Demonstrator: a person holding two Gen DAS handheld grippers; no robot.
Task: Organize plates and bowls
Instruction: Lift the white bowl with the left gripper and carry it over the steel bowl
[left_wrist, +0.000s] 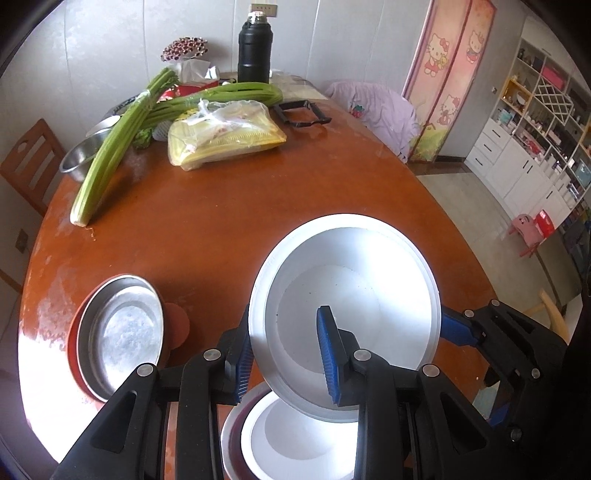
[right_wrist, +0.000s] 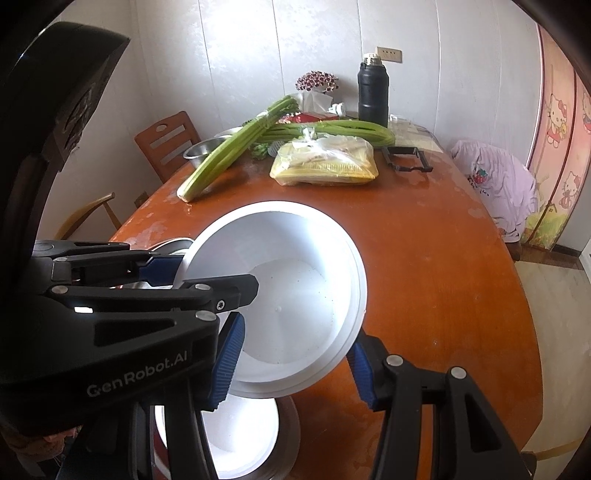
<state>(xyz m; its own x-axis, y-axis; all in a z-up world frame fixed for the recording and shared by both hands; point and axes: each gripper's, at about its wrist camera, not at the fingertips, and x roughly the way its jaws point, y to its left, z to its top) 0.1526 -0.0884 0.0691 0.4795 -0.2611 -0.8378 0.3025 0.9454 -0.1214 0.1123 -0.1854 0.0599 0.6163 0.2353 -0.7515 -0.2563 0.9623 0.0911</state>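
Observation:
A large white bowl hangs tilted above the brown table. My left gripper is shut on its near left rim, one blue pad outside the wall and one inside. My right gripper is shut on the opposite edge, with the rim between its blue pads. Directly below, a second white bowl rests inside a wider dish. Farther left in the left wrist view, a steel plate lies stacked on a red plate.
Celery stalks, a bag of corn, a steel bowl, a black flask and a black frame crowd the table's far end. Wooden chairs stand at the left. The floor drops away on the right.

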